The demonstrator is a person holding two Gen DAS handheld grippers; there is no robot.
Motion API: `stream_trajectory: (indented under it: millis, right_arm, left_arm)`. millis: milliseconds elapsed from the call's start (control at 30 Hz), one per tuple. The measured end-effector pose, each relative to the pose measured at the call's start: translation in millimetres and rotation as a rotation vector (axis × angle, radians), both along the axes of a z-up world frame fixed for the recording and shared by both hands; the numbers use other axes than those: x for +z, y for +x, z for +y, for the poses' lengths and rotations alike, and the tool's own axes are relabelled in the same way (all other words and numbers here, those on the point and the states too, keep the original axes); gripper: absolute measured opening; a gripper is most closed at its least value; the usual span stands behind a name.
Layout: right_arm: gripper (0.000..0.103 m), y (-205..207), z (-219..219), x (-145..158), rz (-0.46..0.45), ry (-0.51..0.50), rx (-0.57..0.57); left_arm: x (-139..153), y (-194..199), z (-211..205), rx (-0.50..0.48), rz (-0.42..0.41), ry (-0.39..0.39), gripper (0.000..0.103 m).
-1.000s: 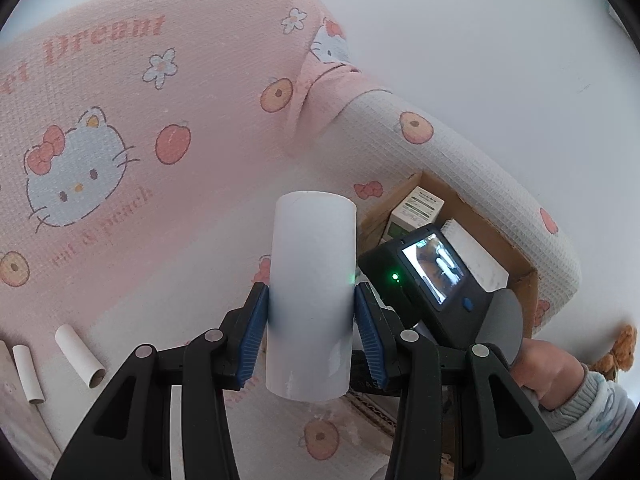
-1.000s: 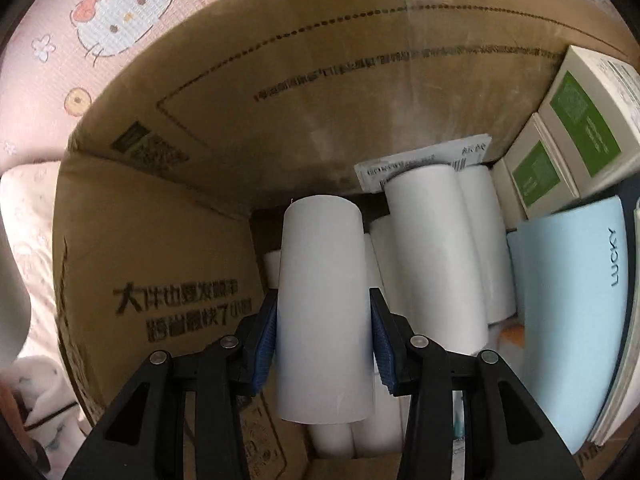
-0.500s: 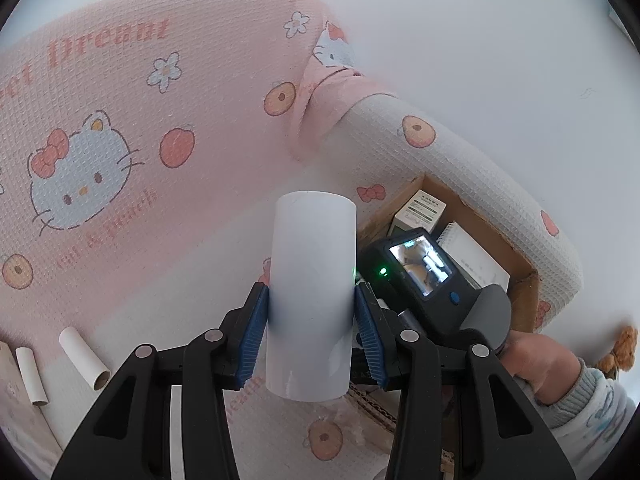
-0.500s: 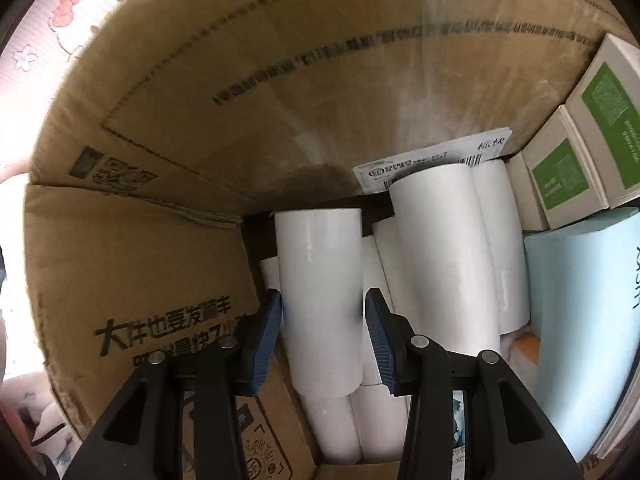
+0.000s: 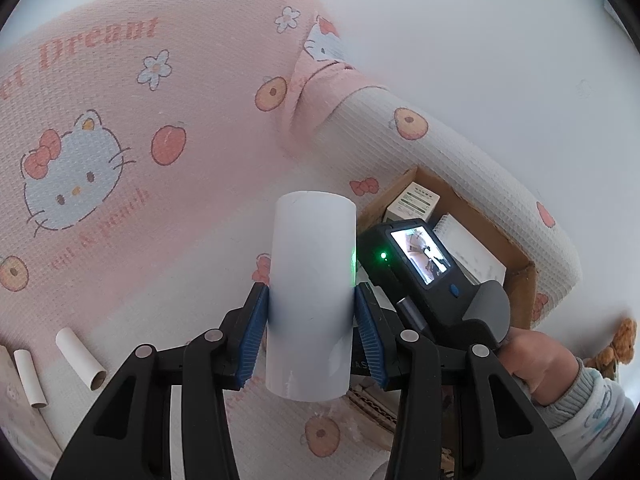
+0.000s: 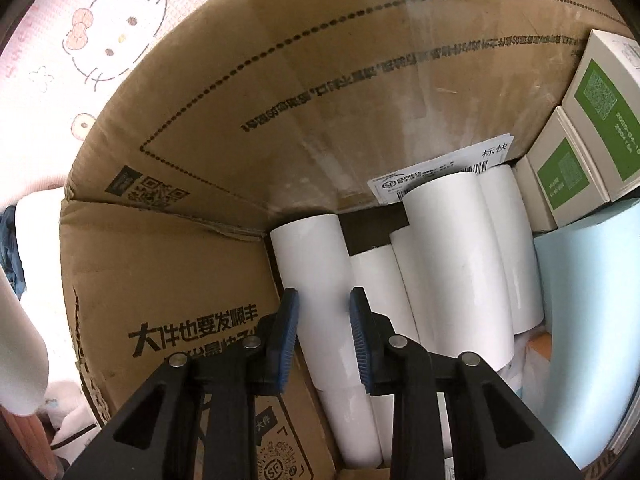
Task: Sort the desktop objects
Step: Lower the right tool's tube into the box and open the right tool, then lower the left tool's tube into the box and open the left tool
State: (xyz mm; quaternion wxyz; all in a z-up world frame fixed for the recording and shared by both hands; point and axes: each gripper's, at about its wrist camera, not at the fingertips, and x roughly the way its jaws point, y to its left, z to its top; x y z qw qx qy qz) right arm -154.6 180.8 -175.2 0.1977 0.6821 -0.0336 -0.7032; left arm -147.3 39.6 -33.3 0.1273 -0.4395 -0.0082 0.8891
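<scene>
My left gripper [image 5: 312,332] is shut on a white paper roll [image 5: 312,292] and holds it upright above the pink cartoon-print mat [image 5: 120,120]. My right gripper [image 6: 324,336] is open inside the cardboard box [image 6: 168,288]. A white roll [image 6: 316,276] lies loose between and beyond its blue pads [image 6: 288,336], resting on several other white rolls [image 6: 456,264] in the box. The right gripper's body also shows in the left wrist view [image 5: 424,272], reaching into the box [image 5: 516,272].
Green-and-white cartons [image 6: 592,136] and a light blue notebook [image 6: 588,344] fill the box's right side. Two small cardboard tubes [image 5: 80,356] lie on the mat at lower left. A white padded mat edge [image 5: 460,160] runs behind the box.
My right gripper went down into the box, opened and let go of its white roll, then drew back a little. My left gripper still holds its roll.
</scene>
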Motion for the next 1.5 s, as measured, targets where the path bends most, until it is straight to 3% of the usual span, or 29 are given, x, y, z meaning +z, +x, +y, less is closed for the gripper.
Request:
stream_trajectory:
  millis: [433, 600, 700, 800, 967, 1067, 1300, 1500]
  right_arm:
    - [0.024, 36, 49, 54, 0.136, -0.058, -0.136]
    - [0.024, 49, 79, 74, 0.239, -0.015, -0.206]
    - [0.024, 26, 107, 86, 0.303, -0.01, -0.235]
    - [0.023, 30, 118, 89, 0.332, -0.025, -0.26]
    - [0.021, 15, 111, 69, 0.319, 0.009, -0.253]
    - [0.021, 32, 134, 72, 0.319, 0.0, -0.247]
    - [0.021, 43, 148, 86, 0.407, 0.086, -0.269]
    - [0.021, 50, 140, 90, 0.471, 0.222, -0.236]
  left_arm:
    - [-6, -5, 22, -0.034, -0.035, -0.04, 0.048]
    - [-6, -10, 51, -0.105, -0.047, -0.094, 0.048]
    - [-12, -19, 71, -0.124, -0.096, -0.126, 0.048]
    - [-24, -28, 84, -0.099, -0.148, -0.168, 0.048]
    - [-42, -36, 94, -0.089, -0.244, -0.171, 0.048]
    - [-51, -47, 93, -0.05, -0.324, -0.15, 0.048]
    - [-86, -71, 86, 0.157, -0.57, -0.019, 0.048]
    - [-110, -77, 89, 0.297, -0.634, 0.014, 0.048]
